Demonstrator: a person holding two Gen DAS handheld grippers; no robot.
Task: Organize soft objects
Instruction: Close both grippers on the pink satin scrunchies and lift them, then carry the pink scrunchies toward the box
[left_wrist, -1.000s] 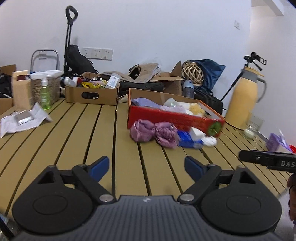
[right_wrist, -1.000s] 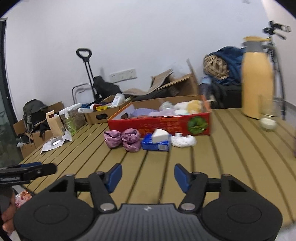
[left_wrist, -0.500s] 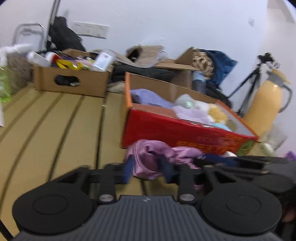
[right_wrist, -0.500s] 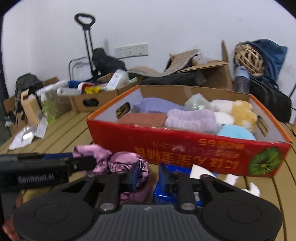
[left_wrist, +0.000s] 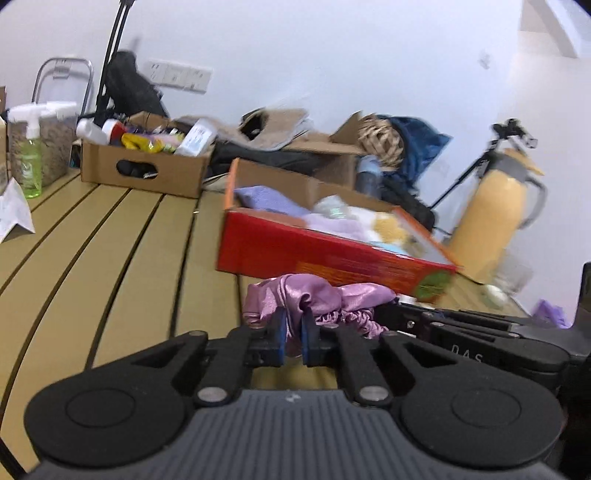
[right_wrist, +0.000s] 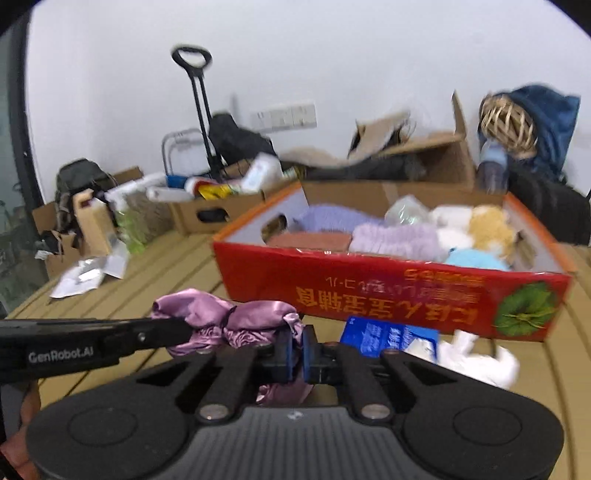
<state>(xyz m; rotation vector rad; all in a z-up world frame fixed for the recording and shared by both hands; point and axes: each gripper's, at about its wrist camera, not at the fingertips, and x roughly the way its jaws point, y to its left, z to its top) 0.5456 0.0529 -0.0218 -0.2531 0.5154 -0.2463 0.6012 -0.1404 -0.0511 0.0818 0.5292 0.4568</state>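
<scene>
Two pink satin pieces lie bunched in front of the red cardboard box (left_wrist: 317, 254). My left gripper (left_wrist: 293, 332) is shut on the left satin piece (left_wrist: 291, 295). My right gripper (right_wrist: 297, 349) is shut on the right satin piece (right_wrist: 258, 317), beside the left one (right_wrist: 192, 306). The red box (right_wrist: 369, 291) holds several soft items: purple towels (right_wrist: 391, 236), a yellow plush (right_wrist: 487, 225) and a blue one. The left gripper's arm (right_wrist: 85, 347) shows at the left of the right wrist view.
A blue tissue pack (right_wrist: 384, 332) and white cloth (right_wrist: 476, 358) lie by the box front. A brown box of bottles (left_wrist: 144, 166), a green spray bottle (left_wrist: 29, 162), a yellow jug (left_wrist: 495, 214) and paper (right_wrist: 88, 273) stand around the slatted wooden table (left_wrist: 110, 258).
Both grippers moved forward to the satin pieces and closed on them; a second ago both were open and far back from the pile.
</scene>
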